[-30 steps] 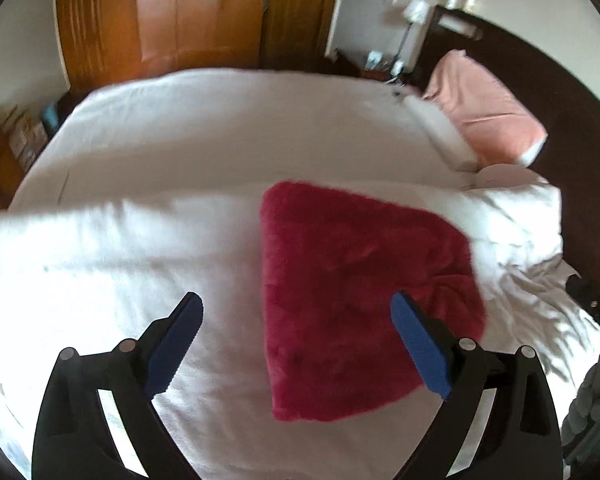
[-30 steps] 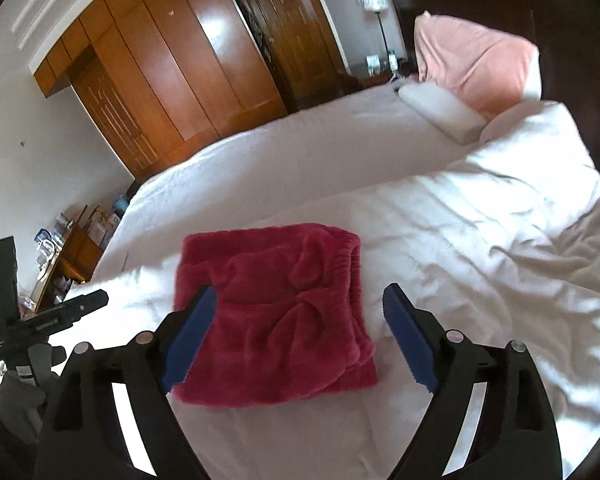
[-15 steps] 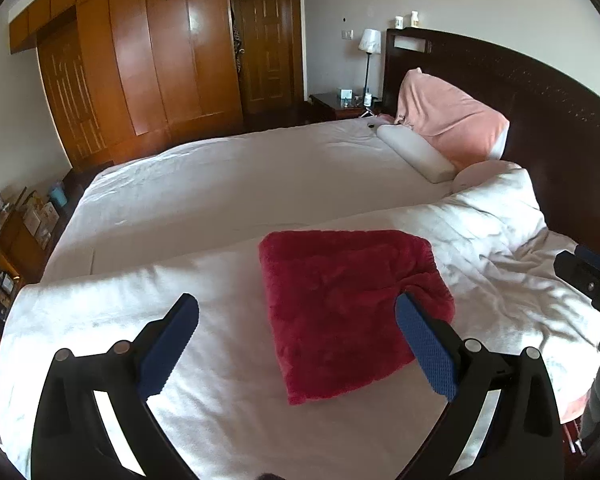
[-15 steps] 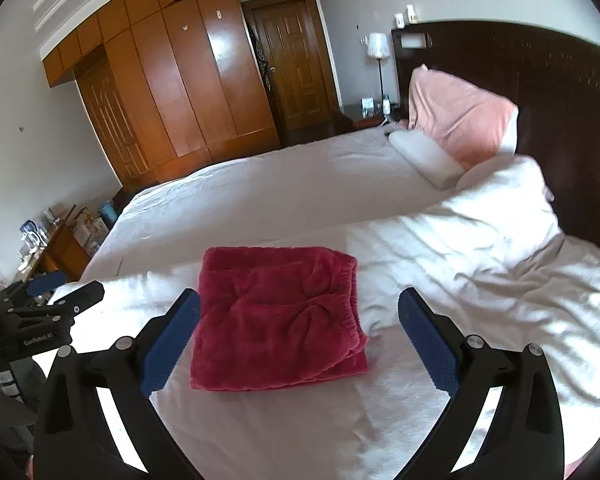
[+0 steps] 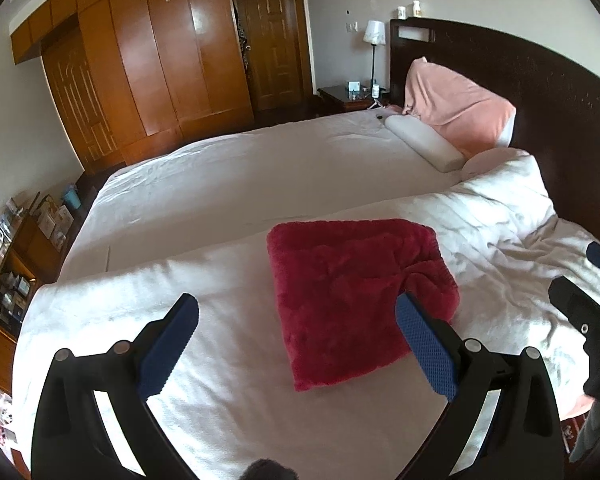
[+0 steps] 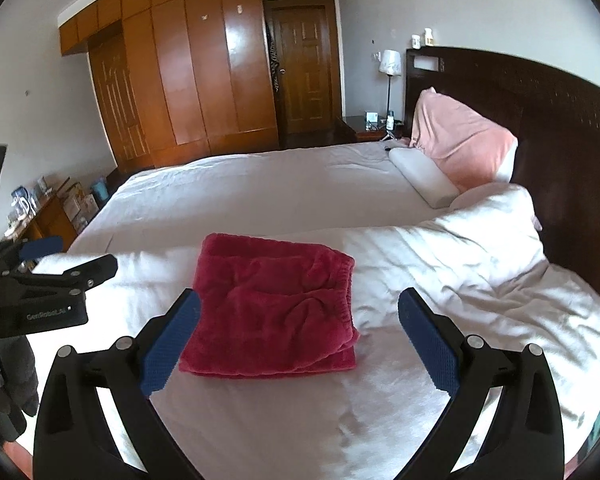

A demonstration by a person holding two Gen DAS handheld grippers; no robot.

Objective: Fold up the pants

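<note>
The black left gripper with blue ribbed pads (image 5: 298, 344) and its matching right gripper (image 6: 299, 342) both gape wide, holding nothing, tilted downward.

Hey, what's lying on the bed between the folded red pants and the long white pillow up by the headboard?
Nothing but bedding: bare white duvet runs from the red pants to the white pillow, clearest in the right wrist view.
</note>
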